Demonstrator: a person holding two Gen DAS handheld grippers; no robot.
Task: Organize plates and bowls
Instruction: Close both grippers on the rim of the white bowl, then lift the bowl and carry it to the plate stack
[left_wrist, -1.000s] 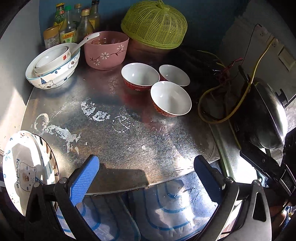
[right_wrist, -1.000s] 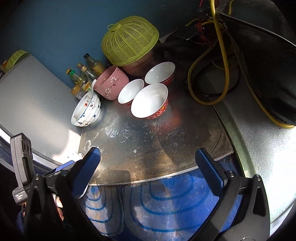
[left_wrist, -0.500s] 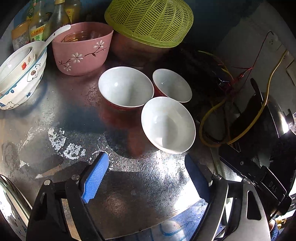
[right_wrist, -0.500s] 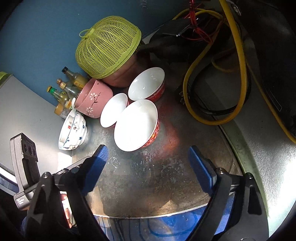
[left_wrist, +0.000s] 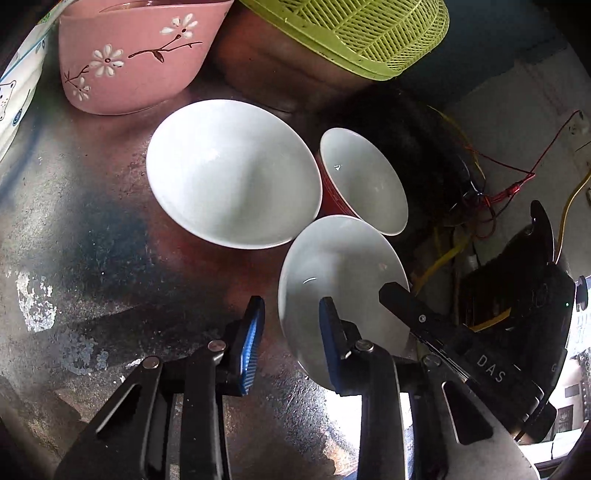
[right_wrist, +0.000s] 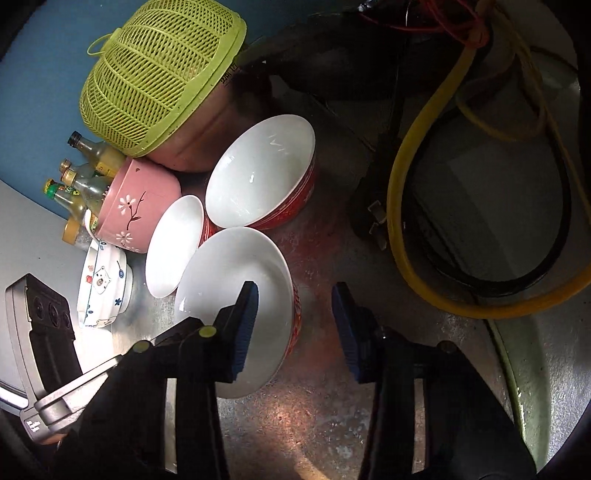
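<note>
Where the scuffed metal tabletop (left_wrist: 92, 258) meets a blue wall (right_wrist: 44, 55), both tools, jaws just closing but unclenched, straddle the nearest bowl's (left_wrist: 340, 266) rim: left tool (left_wrist: 291, 314), right tool (right_wrist: 293, 299).

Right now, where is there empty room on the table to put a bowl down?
The bare metal tabletop in front of the pink flowered bowl is free. So is the patch between the nearest red-and-white bowl and the yellow hose. Around the three red-and-white bowls and the green basket cover it is crowded.
</note>
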